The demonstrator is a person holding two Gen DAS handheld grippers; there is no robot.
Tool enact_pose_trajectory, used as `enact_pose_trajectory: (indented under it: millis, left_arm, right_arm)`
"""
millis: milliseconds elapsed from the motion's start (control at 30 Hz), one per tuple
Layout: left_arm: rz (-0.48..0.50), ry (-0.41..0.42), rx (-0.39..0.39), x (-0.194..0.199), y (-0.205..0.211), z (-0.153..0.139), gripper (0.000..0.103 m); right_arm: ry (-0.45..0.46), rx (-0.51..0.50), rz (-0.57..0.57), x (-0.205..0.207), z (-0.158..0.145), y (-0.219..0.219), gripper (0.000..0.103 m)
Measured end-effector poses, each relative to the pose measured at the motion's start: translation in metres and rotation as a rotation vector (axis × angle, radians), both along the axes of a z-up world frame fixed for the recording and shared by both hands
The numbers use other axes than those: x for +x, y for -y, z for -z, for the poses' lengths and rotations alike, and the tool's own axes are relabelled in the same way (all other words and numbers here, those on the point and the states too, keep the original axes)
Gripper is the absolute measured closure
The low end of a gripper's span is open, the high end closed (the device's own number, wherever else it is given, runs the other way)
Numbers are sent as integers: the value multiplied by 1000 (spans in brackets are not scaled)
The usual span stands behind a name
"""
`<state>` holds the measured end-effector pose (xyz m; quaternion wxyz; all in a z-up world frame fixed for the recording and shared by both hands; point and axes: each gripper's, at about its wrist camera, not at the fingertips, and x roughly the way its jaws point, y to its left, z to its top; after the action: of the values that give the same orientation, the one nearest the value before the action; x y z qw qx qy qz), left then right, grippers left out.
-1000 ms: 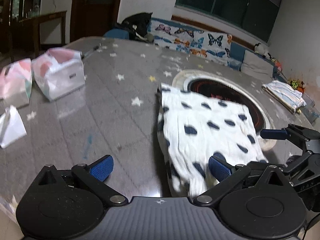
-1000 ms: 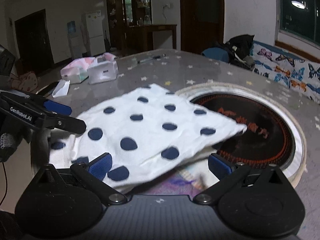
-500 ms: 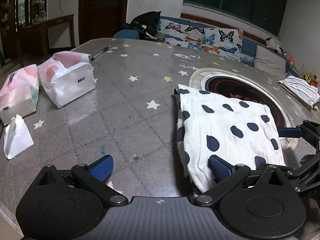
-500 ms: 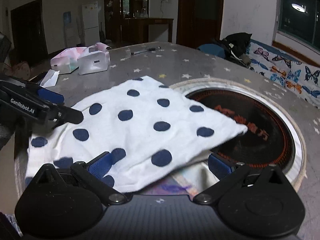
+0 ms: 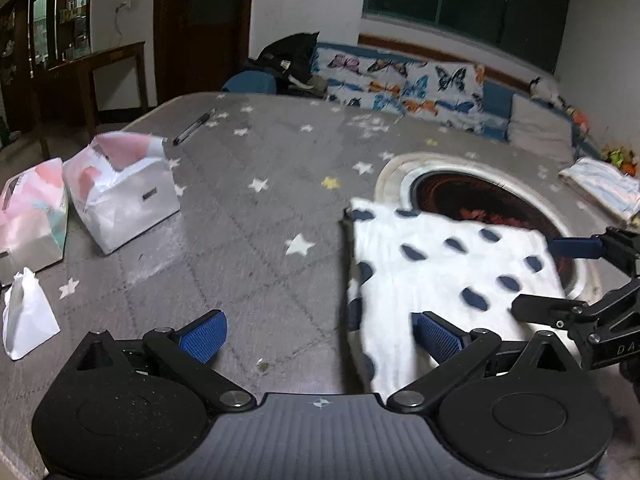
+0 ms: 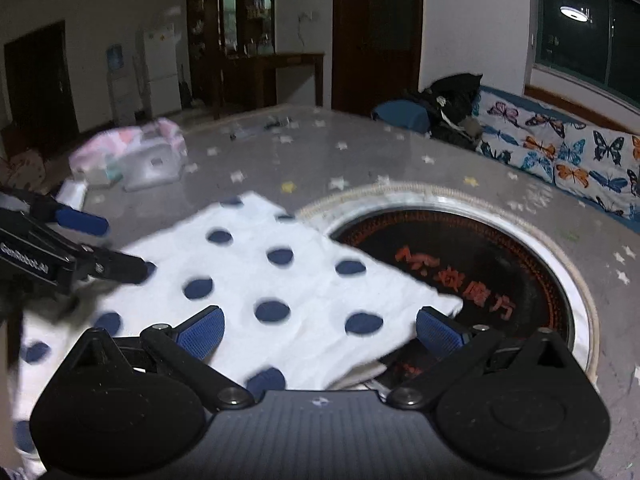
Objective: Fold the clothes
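The folded white cloth with navy dots (image 6: 280, 280) lay on the grey star-patterned table (image 5: 248, 240), its far edge over the round inset hob (image 6: 480, 272). The left gripper (image 5: 320, 334) and right gripper (image 6: 318, 330) both had jaws spread, holding nothing. 2 tissue packs (image 5: 120, 196) sat far left.

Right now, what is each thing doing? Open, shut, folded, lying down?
Spotted cloth: folded, flat on table, one corner over the round burner.
Left tool: open, empty.
Right tool: open, empty.
White bag: open at top.
Striped cloth: folded.
Pen: lying flat.
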<state>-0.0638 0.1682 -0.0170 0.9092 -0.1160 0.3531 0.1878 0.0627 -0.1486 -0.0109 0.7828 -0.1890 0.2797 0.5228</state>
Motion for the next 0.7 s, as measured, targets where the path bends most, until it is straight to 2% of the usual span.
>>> enact_pose_trajectory:
  millis: [100, 167, 433, 567, 700]
  left_arm:
    - [-3, -25, -7, 0, -3, 7, 0]
    - [-2, -26, -11, 0, -4, 6, 0]
    - [8, 11, -1, 14, -5, -10, 0]
    - [12, -11, 14, 30, -5, -6, 0]
    - [0, -58, 40, 35, -9, 5, 0]
  right_arm:
    - [-4, -54, -2, 2, 13, 1, 0]
    - [-32, -44, 2, 4, 16, 7, 0]
    - [17, -7, 5, 9, -3, 8, 0]
    - [24, 5, 21, 17, -3, -3, 0]
    - [21, -49, 35, 21, 13, -8, 0]
